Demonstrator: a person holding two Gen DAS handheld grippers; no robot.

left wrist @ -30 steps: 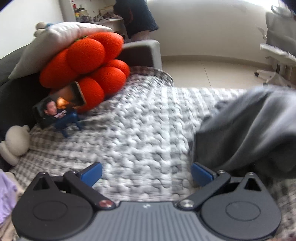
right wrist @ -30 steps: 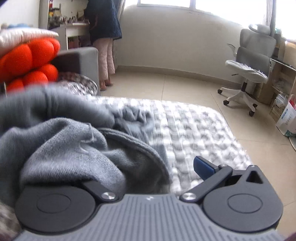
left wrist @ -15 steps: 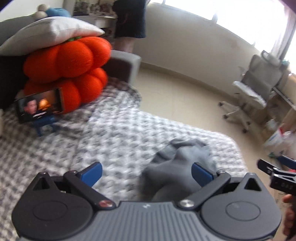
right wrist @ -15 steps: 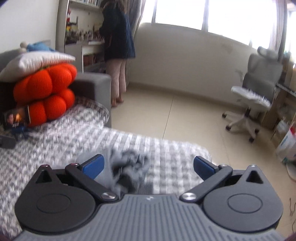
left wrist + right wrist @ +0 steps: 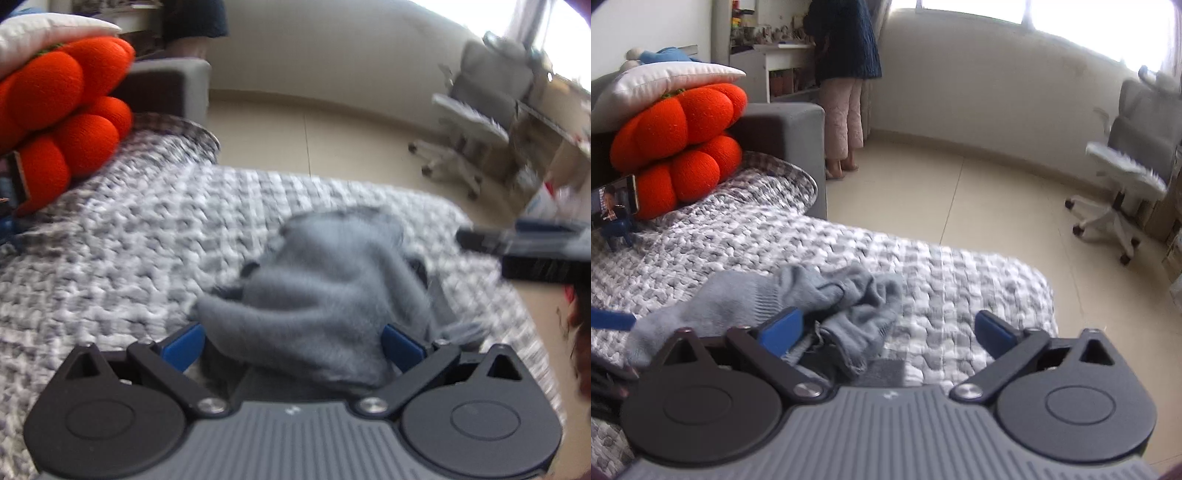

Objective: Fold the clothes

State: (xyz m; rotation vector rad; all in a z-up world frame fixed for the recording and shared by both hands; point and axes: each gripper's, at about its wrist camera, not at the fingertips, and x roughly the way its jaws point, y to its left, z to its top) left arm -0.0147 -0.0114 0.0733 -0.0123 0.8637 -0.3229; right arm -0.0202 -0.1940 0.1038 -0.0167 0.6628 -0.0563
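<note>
On the grey-and-white quilted cover (image 5: 960, 280), near its front edge, a crumpled heap of grey socks (image 5: 827, 295), bunched and unflattened, no neat fold visible. By that look, smoothing and folding left to do. Left gripper (image 5: 291, 341) spread wide, grey knit lying loose between its blue pads, not clamped. Right gripper (image 5: 886, 326) likewise released, just beside the heap, holding nothing.
</note>
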